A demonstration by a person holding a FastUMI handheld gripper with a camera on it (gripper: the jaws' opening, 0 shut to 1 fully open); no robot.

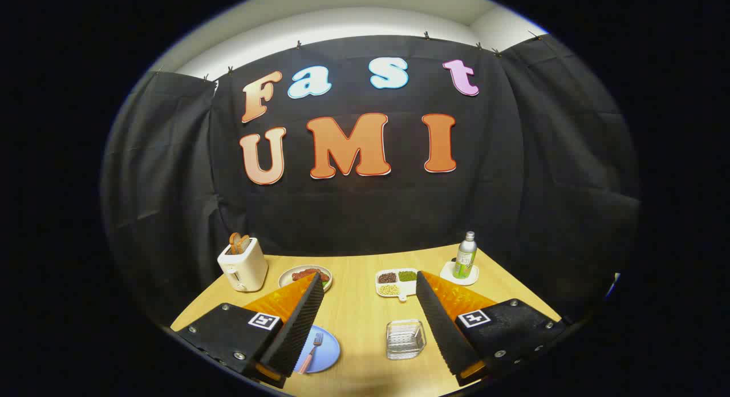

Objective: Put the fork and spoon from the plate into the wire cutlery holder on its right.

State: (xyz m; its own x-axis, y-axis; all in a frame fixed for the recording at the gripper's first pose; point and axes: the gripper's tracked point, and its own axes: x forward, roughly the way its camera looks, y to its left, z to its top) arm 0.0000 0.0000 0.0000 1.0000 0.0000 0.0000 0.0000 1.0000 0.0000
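Note:
A blue plate lies on the wooden table, partly hidden by my left finger. A fork with a pinkish handle rests on it, tines pointing away from me. I cannot make out the spoon. To the plate's right stands the wire cutlery holder, with nothing in it that I can see. My gripper hangs above the table with its fingers wide apart and nothing between them. Plate and holder both lie below the gap between the fingers.
At the back left a white toaster holds bread. Beside it a plate of food sits just beyond the left fingertip. A white divided dish of beans and a bottle on a white coaster stand at the back right.

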